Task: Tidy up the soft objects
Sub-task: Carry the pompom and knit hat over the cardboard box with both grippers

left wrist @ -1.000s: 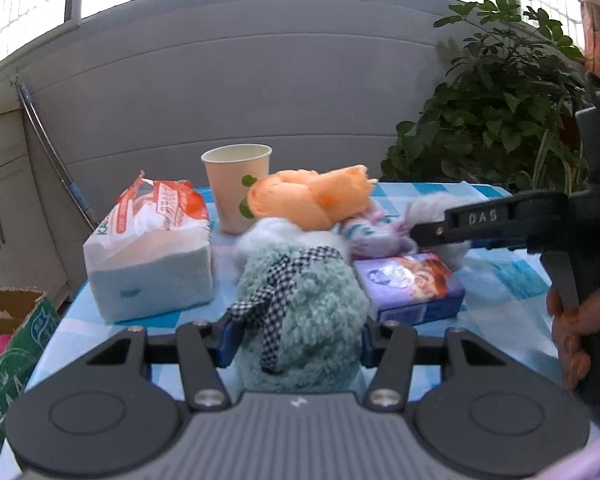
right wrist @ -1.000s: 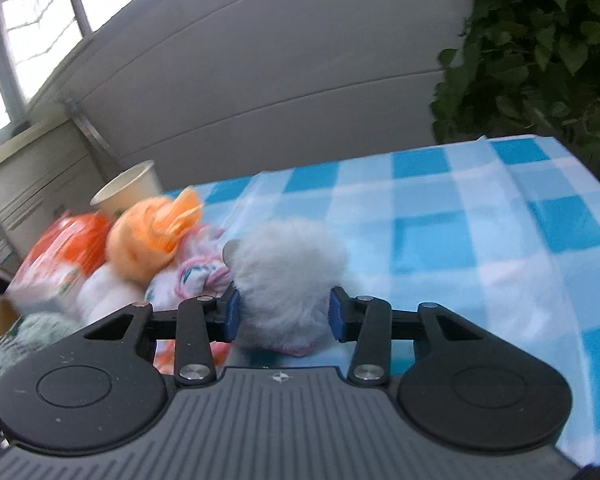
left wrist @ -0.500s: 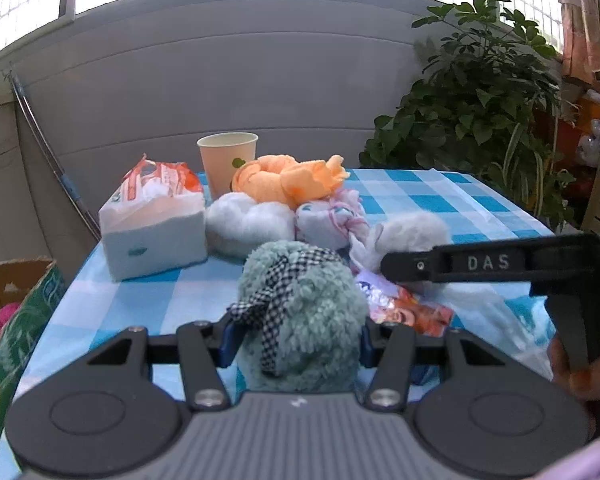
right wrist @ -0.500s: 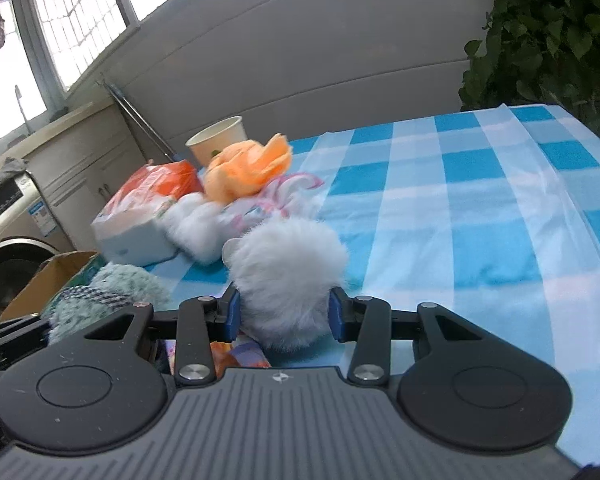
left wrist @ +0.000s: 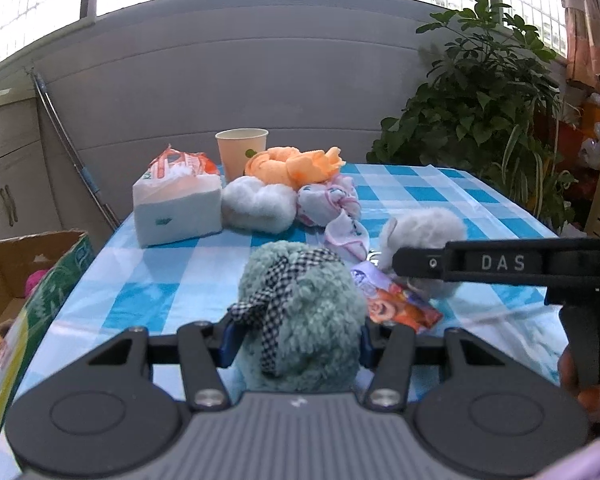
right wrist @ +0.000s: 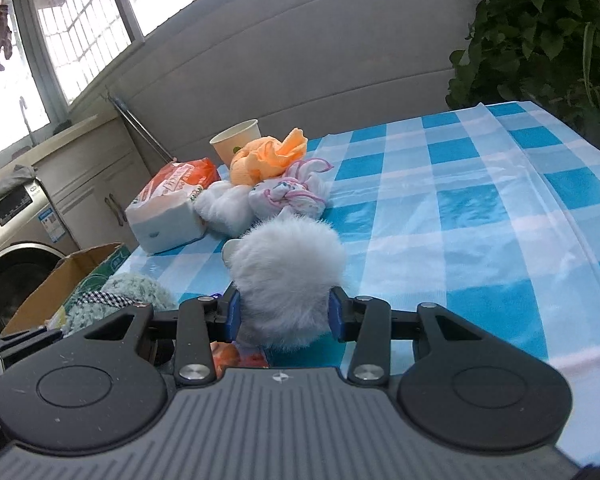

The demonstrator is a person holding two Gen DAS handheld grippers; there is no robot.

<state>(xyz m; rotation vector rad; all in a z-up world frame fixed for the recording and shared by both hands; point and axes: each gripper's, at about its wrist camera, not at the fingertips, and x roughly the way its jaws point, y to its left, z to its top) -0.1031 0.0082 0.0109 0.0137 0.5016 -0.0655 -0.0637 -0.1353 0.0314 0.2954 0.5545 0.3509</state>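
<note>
Gripping one soft toy per tool: left gripper is clenched on a mint-green fuzzy plush with a black-and-white checked ribbon, blue pads sunk into its sides, so the pile gives and the hold looks secure. Right gripper is clamped the same way on a pale grey fluffy pompom toy, squeezed at its widest part. Both toys sit clear of the blue-and-white checked tablecloth, probably lifted for carrying rather than dragged.

Ahead of both tools, a cluster waits on the cloth: orange knitted cloth bundle, white fluffy ball, pink-and-white knotted fabric piece, white-and-orange tissue pack, and a paper cup behind them. A small colourful printed packet lies just right of the left tool's jaws, under the right tool's arm.

Left of the left tool, off the table edge, an open cardboard box already has something pink inside. Likely that's the drop-off bin, which would explain holding both toys up near that side. Next call: swing left and release over the box, keeping the fur from snagging on the flaps.
</note>
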